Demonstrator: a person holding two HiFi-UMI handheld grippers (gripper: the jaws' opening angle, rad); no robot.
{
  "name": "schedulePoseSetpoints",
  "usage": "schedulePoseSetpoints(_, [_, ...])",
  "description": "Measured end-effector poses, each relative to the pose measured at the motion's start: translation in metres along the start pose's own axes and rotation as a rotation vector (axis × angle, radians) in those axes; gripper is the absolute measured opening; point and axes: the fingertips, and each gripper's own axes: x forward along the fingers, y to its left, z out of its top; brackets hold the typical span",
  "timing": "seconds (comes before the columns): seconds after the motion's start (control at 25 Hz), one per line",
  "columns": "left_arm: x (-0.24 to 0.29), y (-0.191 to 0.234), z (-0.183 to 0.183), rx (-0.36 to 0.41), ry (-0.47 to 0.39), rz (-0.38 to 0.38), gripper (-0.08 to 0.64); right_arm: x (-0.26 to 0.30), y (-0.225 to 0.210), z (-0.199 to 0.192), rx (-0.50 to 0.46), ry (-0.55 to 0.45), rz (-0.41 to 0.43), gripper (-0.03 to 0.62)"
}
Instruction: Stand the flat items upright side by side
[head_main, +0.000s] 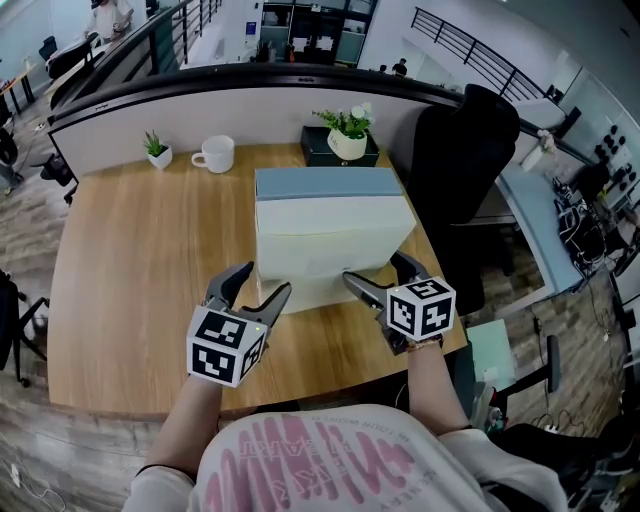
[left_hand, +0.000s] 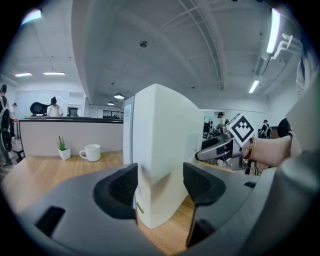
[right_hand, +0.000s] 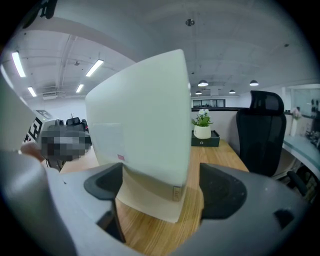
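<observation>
Two tools were in use nearest the camera. The left hand-held gripper (head_main: 268, 280) was held at the near left corner of the flat items (head_main: 330, 215), and its jaws appeared to be clamped on that corner, with a pad laid against each side of the white item there. The right hand-held gripper (head_main: 372, 267) was held at the near right corner with its jaws parted: the corner was taken between them, one pad lay at the broad white face, and a clear gap was left at the other pad. The flat items themselves were seen standing upright as one pale block, face to face, in the middle of the desk (head_main: 130, 260). The step in hand was judged to be the squaring and steadying of that block, so the task was judged nearly done. For the next move, the right jaws would need to be closed on their corner, or both grips eased off slowly, so that nothing was tipped. Beyond the block, a white mug (head_main: 215, 153), a small plant (head_main: 157, 150) and a potted plant (head_main: 348, 135) on a dark tray (head_main: 320, 150) were ranged along the far edge. A black chair (head_main: 465, 150) was seen past the desk's right side.
</observation>
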Motion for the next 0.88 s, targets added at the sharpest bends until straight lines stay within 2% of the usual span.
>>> schedulePoseSetpoints(0.16, [-0.005,-0.005,0.006,-0.032,-0.017,-0.010,0.281,-0.011,-0.004,0.007,0.042,-0.042,-0.016,0.485])
schedulePoseSetpoints(0.44, [-0.017,-0.003,0.018,-0.019,-0.051,0.033,0.264,-0.030,-0.005,0.012,0.095,-0.102,-0.046,0.472])
schedulePoseSetpoints(0.68, [-0.027,-0.007,0.026,-0.044,-0.084,0.035,0.241,-0.043,-0.006,0.010,0.189,-0.147,-0.088,0.429])
schedulePoseSetpoints(0.76, [-0.029,-0.007,0.026,-0.066,-0.090,0.044,0.205,-0.046,-0.009,0.003,0.243,-0.138,-0.117,0.382])
schedulePoseSetpoints(0.88, [-0.034,-0.003,0.026,-0.097,-0.102,0.075,0.110,-0.050,-0.011,-0.006,0.320,-0.138,-0.145,0.317])
